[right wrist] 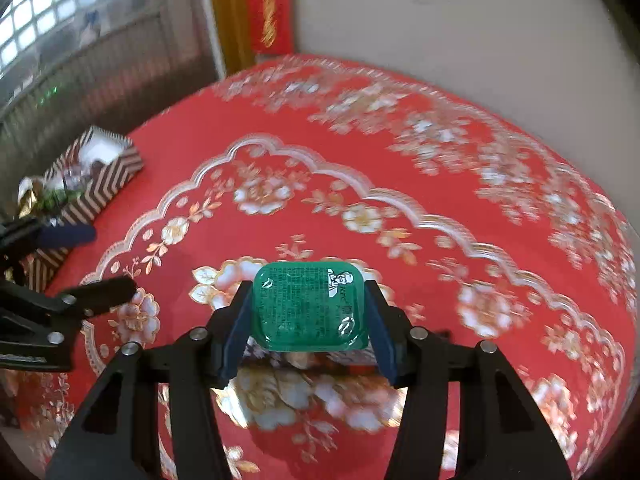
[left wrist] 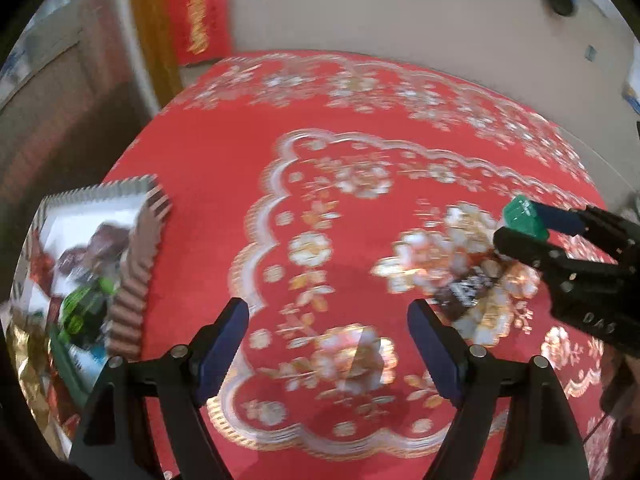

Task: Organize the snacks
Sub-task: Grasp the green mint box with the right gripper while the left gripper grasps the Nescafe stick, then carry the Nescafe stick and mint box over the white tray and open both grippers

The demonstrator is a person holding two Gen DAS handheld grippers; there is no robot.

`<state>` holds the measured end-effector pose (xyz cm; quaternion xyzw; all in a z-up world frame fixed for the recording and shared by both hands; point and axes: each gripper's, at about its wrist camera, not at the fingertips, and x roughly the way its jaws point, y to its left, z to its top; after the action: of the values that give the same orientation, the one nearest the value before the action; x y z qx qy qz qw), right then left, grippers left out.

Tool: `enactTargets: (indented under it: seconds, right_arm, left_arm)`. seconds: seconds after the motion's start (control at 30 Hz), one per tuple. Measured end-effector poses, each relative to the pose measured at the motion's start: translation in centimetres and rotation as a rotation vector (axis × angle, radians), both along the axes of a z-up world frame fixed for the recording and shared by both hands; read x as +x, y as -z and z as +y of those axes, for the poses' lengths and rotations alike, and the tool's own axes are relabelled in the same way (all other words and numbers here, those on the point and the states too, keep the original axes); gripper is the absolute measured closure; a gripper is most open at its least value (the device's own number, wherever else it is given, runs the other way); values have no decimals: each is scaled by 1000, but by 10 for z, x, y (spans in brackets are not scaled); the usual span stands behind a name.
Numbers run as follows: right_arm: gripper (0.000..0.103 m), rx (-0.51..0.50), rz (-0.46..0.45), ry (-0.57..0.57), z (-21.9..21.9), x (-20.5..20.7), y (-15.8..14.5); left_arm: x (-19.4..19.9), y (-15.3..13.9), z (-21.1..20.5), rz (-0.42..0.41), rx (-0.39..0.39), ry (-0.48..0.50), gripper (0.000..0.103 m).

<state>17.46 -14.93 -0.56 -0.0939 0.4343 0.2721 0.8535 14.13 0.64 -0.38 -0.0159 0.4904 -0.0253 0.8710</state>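
My right gripper [right wrist: 308, 289] is shut on a green foil-lidded sauce cup [right wrist: 308, 306], its blue pads pressing on both sides, above the red flowered tablecloth [right wrist: 304, 184]. From the left wrist view the same green cup [left wrist: 522, 214] shows at the right, held in the right gripper [left wrist: 520, 227]. A dark snack packet [left wrist: 464, 292] lies on the cloth just below it. My left gripper [left wrist: 327, 309] stands open over the cloth with nothing between its fingers. The left gripper [right wrist: 86, 264] also shows at the left edge of the right wrist view.
A chevron-striped box [left wrist: 136, 280] with several wrapped snacks inside stands at the table's left edge; the box [right wrist: 108, 184] appears far left in the right wrist view. A pale wall [right wrist: 460, 20] runs behind the round table, with a red banner [right wrist: 272, 8] beside a wooden frame.
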Motion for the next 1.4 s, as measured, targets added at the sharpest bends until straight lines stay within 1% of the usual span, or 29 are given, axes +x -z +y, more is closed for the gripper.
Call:
enactTargets:
  seconds: [0.1,0.17,0.23,0.33,0.43,0.53,0.6,0.63,0.67,0.7,0.73,0.77,0.8,0.87,0.93,1.07,1.17,1.3,1.4]
  right_arm:
    - [51,-7,-6,60,-29,-7,-7]
    - [51,-20,-10,92,-48,-13,-9]
    - [51,-27,-8,119,-64,-18,-9]
    - [51,-24,-10,167,-89,-25,-9]
    - [51,-6,-16,195,-107,-33,-11]
    - [51,11,-25,208,-117,-41,-13]
    - [51,24,-28,212,-119,-44,-13]
    - [51,31,-27,210,-120,-45,-13]
    - [51,33,-26,207,-119,-46,-13]
    - [51,33,-28,208,-118,-46,-13]
    - [51,36,-31,208,-118,-47,-13]
    - [51,44,-33,207,-119,-47,-14]
    - [51,50,-35,208,-119,-48,-15]
    - [51,53,-43,210,-118,-50,-17]
    - [51,51,-45,207,-117,-52,-18]
    - [51,44,-46,204,-112,-55,-16]
    - [51,36,-49,199,-107,-59,-15]
    - [51,28,-63,199,-101,-65,-16]
    - [51,14,-79,202,-95,-72,-17]
  left_arm:
    - [5,-1,-30,4,19,123,20]
    - [11,-2,-48,5,18,201,20]
    - [20,0,-69,23,12,270,20]
    - [31,4,-97,28,32,352,20]
    - [38,13,-124,23,91,423,20]
    - [42,22,-139,38,110,472,21]
    - [43,25,-142,40,85,502,28]
    - [43,27,-142,46,64,518,34]
    - [43,28,-143,52,66,529,40]
    - [42,28,-144,40,73,546,48]
    - [39,27,-144,38,72,567,54]
    - [37,25,-145,40,72,581,73]
    - [35,24,-145,43,75,588,82]
    - [33,24,-143,49,72,584,82]
    - [30,24,-140,38,65,575,82]
    - [24,22,-132,37,48,527,83]
    - [15,19,-129,2,83,493,84]
    - [4,14,-124,-39,104,454,84]
    - [-3,9,-121,-61,102,439,84]
